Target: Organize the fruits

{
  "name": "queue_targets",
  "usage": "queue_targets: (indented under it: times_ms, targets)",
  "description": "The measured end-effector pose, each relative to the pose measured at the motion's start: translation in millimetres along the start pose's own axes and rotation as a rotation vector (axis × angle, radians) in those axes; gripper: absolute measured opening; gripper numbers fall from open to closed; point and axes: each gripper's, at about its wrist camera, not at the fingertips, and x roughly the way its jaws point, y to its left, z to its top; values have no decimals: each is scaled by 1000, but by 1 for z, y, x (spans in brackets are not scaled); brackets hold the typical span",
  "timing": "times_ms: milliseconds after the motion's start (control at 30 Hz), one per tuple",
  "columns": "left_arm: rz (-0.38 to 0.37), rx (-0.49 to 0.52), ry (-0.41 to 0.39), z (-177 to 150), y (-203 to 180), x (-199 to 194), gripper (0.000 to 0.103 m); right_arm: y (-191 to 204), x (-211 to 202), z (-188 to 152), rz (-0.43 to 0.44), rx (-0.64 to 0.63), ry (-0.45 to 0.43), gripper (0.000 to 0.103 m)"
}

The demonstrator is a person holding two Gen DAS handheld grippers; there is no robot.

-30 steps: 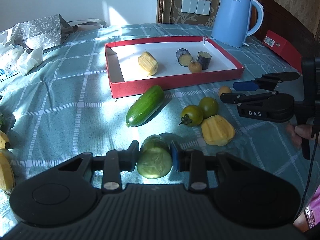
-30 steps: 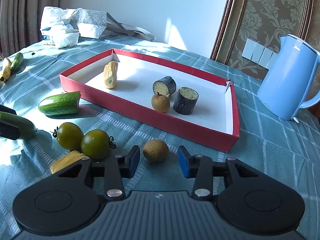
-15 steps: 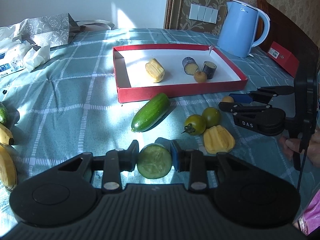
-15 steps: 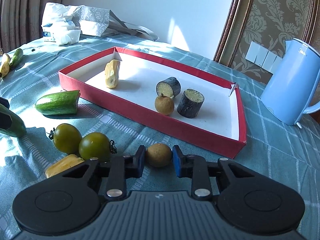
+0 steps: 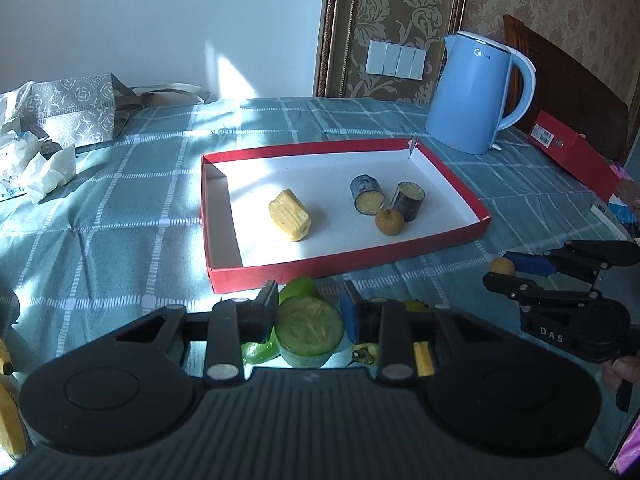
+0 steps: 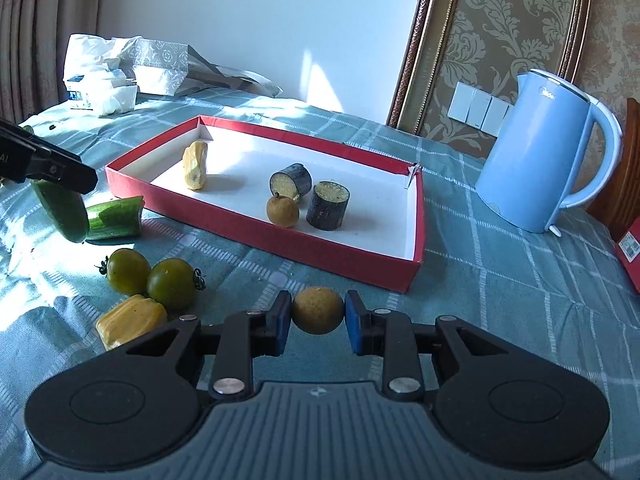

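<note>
Green cucumber half (image 5: 310, 330) clamped in left gripper (image 5: 309, 314) jaws, lifted just short of the red tray (image 5: 280, 270). Brown round fruit (image 6: 318, 310) pinched in right gripper (image 6: 317, 320) jaws, near the tray's front wall.

Tray (image 6: 256, 226): red wall rims all four sides; entry from above only. Left half of the floor holds one yellow piece (image 6: 195, 165), with bare white floor around it. Right half is crowded: two dark cylinders (image 6: 328, 205) and a brown fruit (image 6: 283, 211), close together. Far right corner is bare.

Table (image 6: 500, 280), near edge: two green tomatoes (image 6: 152, 278), a yellow chunk (image 6: 130, 320) and a cucumber half (image 6: 116, 222) block the strip before the tray's near wall.

Right edge: kettle (image 6: 540, 152) stands tall beside the tray; red box (image 5: 576, 152) beyond it.

Far left corner: bags (image 6: 132, 68).
</note>
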Motion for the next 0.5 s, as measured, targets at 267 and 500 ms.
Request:
queue_targets:
  times_ms: [267, 500]
  targets:
    - [14, 60, -77, 49, -22, 27, 16, -16, -8, -8, -36, 37, 14, 28]
    - [55, 85, -57, 66, -29, 68, 16, -29, -12, -12, -53, 55, 17, 28]
